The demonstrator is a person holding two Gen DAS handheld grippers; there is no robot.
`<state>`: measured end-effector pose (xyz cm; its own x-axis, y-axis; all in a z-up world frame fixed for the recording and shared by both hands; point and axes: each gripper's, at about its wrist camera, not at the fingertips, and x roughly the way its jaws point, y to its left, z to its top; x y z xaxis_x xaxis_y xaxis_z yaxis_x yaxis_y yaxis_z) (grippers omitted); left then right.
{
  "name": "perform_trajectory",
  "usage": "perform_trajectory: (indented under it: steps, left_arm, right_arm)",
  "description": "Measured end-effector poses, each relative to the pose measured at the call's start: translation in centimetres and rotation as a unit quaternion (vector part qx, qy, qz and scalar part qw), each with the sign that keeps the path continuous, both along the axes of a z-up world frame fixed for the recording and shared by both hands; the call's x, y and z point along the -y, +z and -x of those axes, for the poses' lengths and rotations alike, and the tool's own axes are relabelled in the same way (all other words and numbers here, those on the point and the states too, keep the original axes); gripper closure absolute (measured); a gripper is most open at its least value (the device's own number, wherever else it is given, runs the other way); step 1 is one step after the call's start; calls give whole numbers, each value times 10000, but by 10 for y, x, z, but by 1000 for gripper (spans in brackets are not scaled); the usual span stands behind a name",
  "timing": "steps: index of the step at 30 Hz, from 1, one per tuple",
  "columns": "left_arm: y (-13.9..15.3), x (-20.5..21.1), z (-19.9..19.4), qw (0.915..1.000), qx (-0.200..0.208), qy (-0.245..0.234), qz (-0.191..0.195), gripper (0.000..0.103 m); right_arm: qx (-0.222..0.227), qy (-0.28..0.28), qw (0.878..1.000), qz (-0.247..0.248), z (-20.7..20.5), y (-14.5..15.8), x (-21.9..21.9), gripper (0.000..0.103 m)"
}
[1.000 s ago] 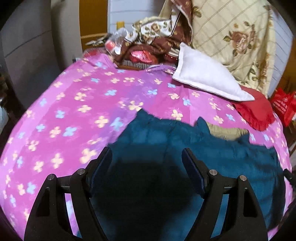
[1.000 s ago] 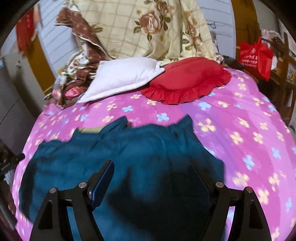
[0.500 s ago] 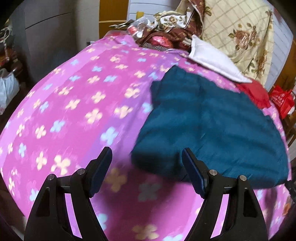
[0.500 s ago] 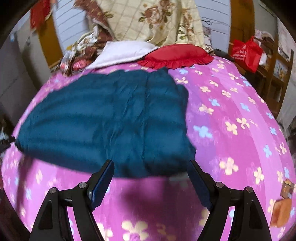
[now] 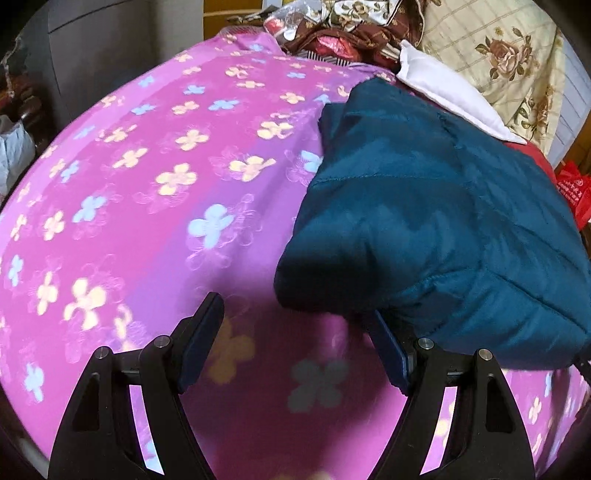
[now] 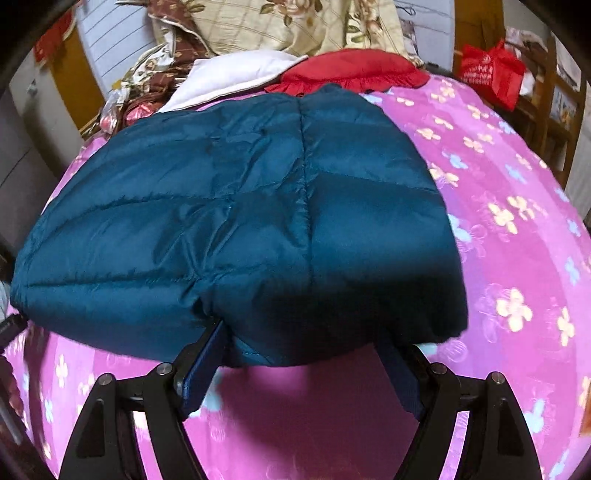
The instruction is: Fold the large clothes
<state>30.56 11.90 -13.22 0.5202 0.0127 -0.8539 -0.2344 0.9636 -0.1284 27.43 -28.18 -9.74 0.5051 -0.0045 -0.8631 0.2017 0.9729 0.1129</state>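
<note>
At six o'clock both tongs, the left gripper (image 5: 295,332) and right gripper (image 6: 303,354), are gaping apart at the near hem of the teal puffer jacket (image 6: 240,206), which is lying folded on the pink bedspread (image 5: 147,184), looking light, puffy, slippery, best pinched at corners.

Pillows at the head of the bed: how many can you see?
2. A white pillow lies left, a red ruffled pillow right, overlapping just behind the teal jacket. The floral quilt heap may hide more.
</note>
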Motion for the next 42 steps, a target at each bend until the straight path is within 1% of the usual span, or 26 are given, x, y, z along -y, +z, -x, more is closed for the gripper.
perform_trajectory:
  steps: [3, 7, 9, 10, 12, 13, 15, 17, 19, 20, 21, 23, 25, 28, 30, 31, 32, 33, 35, 36, 37, 38, 39, 40, 41, 42]
  left_arm:
    - [-4, 1, -6, 10000, -37, 9, 53, 25]
    - [4, -1, 8, 9998, 28, -193, -13, 25]
    - [14, -6, 22, 9997, 156, -203, -35, 25]
    - [21, -10, 30, 9995, 245, -155, -114, 25]
    - [34, -14, 39, 9989, 432, -118, -138, 25]
    - [44, -17, 42, 9982, 595, -109, -50, 25]
    - [55, -21, 37, 9974, 709, -108, 112, 25]
    - [59, -28, 15, 9964, 622, -149, 557, 25]
    - [55, -34, -6, 9937, 545, -194, 957, 25]
    - [50, -38, -23, 9910, 514, -265, 1204, 25]
    - [47, -40, -37, 9893, 457, -369, 1335, 25]
    - [43, -38, -62, 9862, 350, -595, 1505, 25]
    - [40, -35, -80, 9817, 266, -800, 1705, 25]
    - [33, -30, -103, 9680, 138, -1117, 2242, 24]
    - [27, -24, -112, 9644, -3, -1268, 2321, 23]
    - [22, -18, -118, 9637, -121, -1368, 2291, 21]
    - [18, -14, -121, 9636, -197, -1427, 2252, 15]
    - [15, -12, -124, 9630, -240, -1452, 2256, 12]
    - [9, -9, -127, 9597, -368, -1454, 2377, 12]
    - [8, -9, -126, 9595, -353, -1440, 2395, 15]
    - [9, -9, -126, 9595, -310, -1439, 2404, 21]
    - [12, -7, -124, 9595, -227, -1442, 2411, 31]
    - [14, -5, -123, 9614, -156, -1440, 2340, 39]
    - [18, -1, -123, 9638, -84, -1463, 2228, 42]
    - [21, 2, -124, 9659, -31, -1472, 2131, 49]
    - [22, 4, -127, 9672, -8, -1458, 2082, 53]
  right_arm:
    - [-7, -5, 9999, -113, -3, -3, 3, 22]
    - [71, 31, 9998, -166, 15, 5, 11, 22]
    - [219, -7, 9996, -171, 33, 17, 21, 22]
    - [278, -34, 9994, -200, 38, 21, 25, 22]
    - [517, -125, 9979, -367, 51, 37, 41, 22]
    - [603, -170, 9970, -450, 53, 42, 46, 22]
    - [778, -319, 9940, -702, 49, 55, 63, 21]
    - [815, -398, 9902, -1067, 31, 59, 79, 14]
    - [654, -448, 9866, -1424, 2, 52, 95, 13]
    - [588, -533, 9846, -1559, -9, 48, 102, 13]
    - [521, -556, 9799, -1844, -23, 40, 110, 13]
    - [386, -520, 9735, -2192, -45, 29, 118, 13]
    - [260, -468, 9716, -2306, -64, 18, 123, 13]
    - [155, -373, 9712, -2350, -82, 6, 120, 13]
    - [92, -238, 9692, -2448, -92, -1, 115, 13]
    - [84, -211, 9694, -2446, -95, -3, 115, 13]
    - [87, -172, 9696, -2438, -98, -4, 113, 13]
    - [87, -137, 9698, -2435, -98, -6, 112, 13]
    - [100, -93, 9702, -2419, -100, -8, 111, 13]
    - [140, -68, 9695, -2444, -99, -9, 111, 15]
    - [165, -41, 9686, -2482, -100, -10, 110, 23]
    - [201, -2, 9665, -2558, -100, -11, 110, 31]
    - [256, 24, 9651, -2607, -100, -10, 109, 35]
    - [291, 37, 9651, -2604, -100, -10, 108, 41]
    - [332, 64, 9660, -2564, -101, -8, 107, 46]
    - [369, 76, 9680, -2482, -104, -5, 104, 47]
